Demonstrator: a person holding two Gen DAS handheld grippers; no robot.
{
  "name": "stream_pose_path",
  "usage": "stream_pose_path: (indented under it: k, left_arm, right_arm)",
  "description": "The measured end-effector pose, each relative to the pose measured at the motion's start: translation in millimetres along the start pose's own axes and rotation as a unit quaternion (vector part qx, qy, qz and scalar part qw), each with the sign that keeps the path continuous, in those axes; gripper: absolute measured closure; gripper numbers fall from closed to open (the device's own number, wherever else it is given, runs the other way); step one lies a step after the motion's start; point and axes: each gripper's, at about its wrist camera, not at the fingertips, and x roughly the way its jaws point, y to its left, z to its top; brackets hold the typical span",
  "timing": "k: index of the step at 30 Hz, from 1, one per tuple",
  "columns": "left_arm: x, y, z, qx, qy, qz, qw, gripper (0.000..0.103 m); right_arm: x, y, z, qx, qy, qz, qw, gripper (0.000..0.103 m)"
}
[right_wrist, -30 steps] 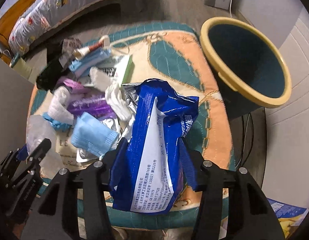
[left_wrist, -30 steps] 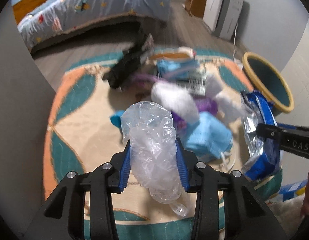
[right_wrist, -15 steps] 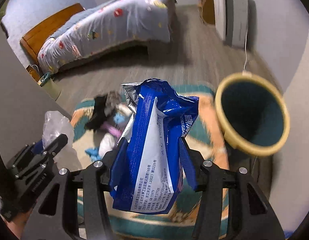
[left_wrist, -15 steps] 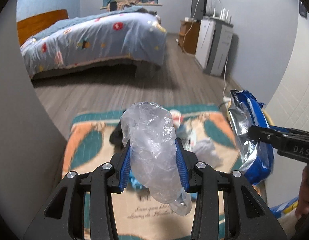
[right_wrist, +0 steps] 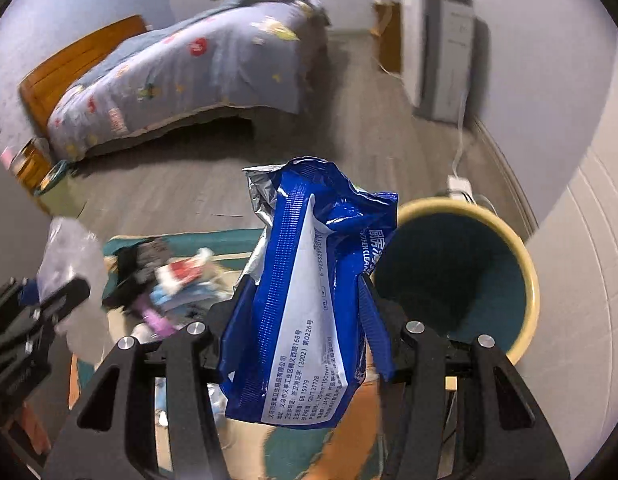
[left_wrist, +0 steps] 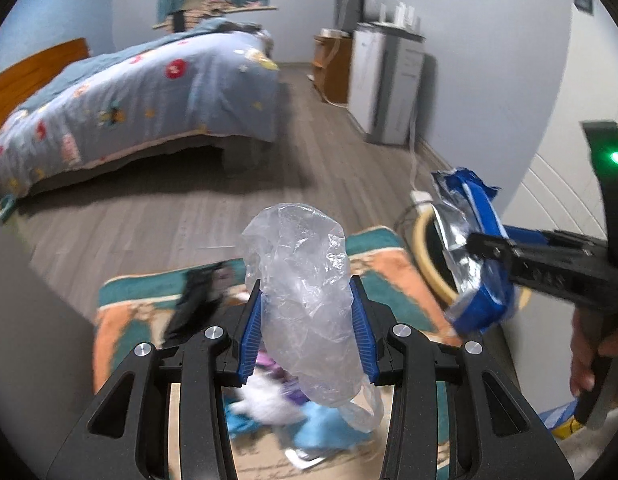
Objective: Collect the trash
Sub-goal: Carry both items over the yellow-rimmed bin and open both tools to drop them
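Both grippers are black plastic: the left gripper (left_wrist: 306, 334) has ribbed blue pads (left_wrist: 251, 336) and silver screws (left_wrist: 213, 332); the right gripper (right_wrist: 303, 320) shows a green light (left_wrist: 615, 157); bare-skinned hand (left_wrist: 589, 348).

My left gripper (left_wrist: 307, 336): clamped on a crumpled clear plastic bag (left_wrist: 305, 300).
My right gripper (left_wrist: 479, 256): at right, holding a blue foil pouch (left_wrist: 473, 256).
Bin (left_wrist: 423, 252): yellow-rimmed, behind the pouch.
Rug (left_wrist: 113, 324): litter blurred.
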Motion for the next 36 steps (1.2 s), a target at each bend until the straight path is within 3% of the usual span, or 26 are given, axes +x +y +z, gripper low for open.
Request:
stream_pose_path:
  k: [5,11,24,27,30,33,36]
  left_arm:
    - [28,-41,13,0.043,0.012,-0.033,0.9985,0.061]
    - [63,-82,23,0.060,0.028,-0.078,0.9948,0.061]
    - [131,-154,33,0.117,0.055,-0.134,0.9825,0.061]
    - [143,-164,38,0.125,0.056,-0.143,0.9803,0.054]
    - [144,-172,42,0.128,0.040,-0.148,0.9798,0.037]
    - [141,-175,45,0.125,0.025,-0.153,0.9800,0.024]
    - [138,-170,44,0.115,0.021,-0.157,0.9806,0.024]
  right_arm:
    - [16,-44,8,0.007,0.001,-0.046,0.999,0.052]
    - [27,-97,11,0.041,-0.006,-0.069,0.997,0.052]
    - [50,-156,2,0.090,0.009,-0.100,0.991,0.050]
    - [50,-162,1,0.103,0.005,-0.103,0.989,0.045]
    - [47,-170,-1,0.115,0.003,-0.105,0.988,0.041]
    - [46,-173,-1,0.118,-0.001,-0.111,0.987,0.030]
    - [44,-173,-1,0.119,-0.003,-0.113,0.986,0.028]
